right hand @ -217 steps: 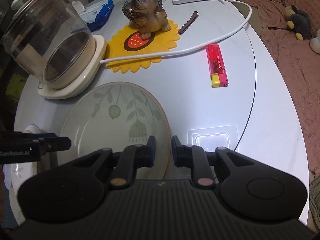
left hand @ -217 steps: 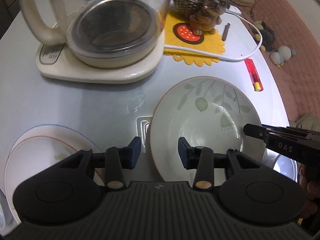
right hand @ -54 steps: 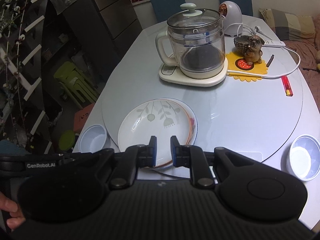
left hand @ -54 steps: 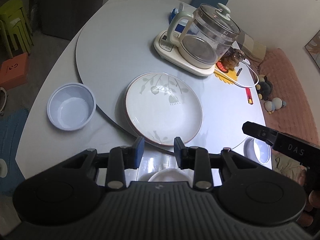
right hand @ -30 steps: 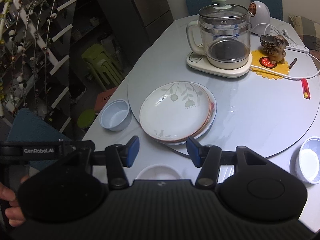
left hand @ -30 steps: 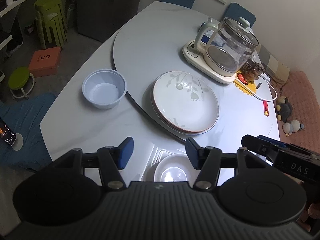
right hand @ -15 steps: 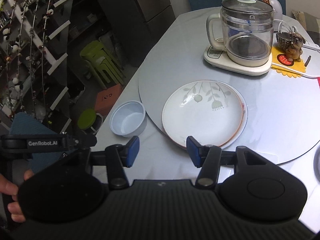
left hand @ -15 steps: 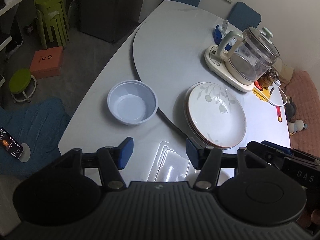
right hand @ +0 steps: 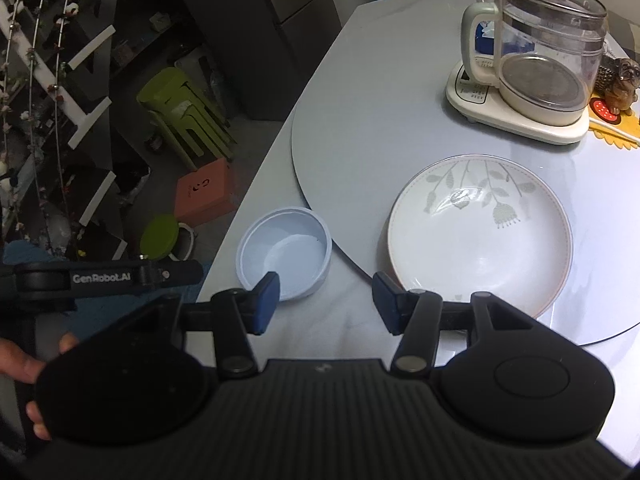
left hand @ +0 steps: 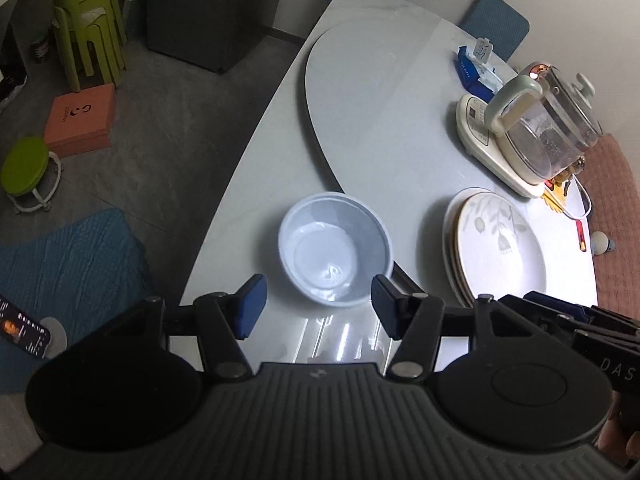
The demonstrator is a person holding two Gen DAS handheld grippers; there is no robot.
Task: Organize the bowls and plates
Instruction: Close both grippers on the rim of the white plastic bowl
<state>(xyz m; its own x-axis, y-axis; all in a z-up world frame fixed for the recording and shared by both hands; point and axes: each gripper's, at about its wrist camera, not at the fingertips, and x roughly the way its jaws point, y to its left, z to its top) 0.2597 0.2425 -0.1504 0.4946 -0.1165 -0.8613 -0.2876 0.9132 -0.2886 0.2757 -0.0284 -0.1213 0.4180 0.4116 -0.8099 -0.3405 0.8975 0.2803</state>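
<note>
Both grippers' jaws spread wide, empty; pale blue bowl ahead of left gripper, untouched

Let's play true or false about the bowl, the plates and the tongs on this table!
1. The left tongs are open. True.
2. The light blue bowl sits on top of the stacked plates. False: it stands beside them, on the table.
3. The right tongs are holding a plate. False: they are open and empty.
4. The glass kettle has its lid on. True.
5. The top plate has a leaf pattern. True.
</note>
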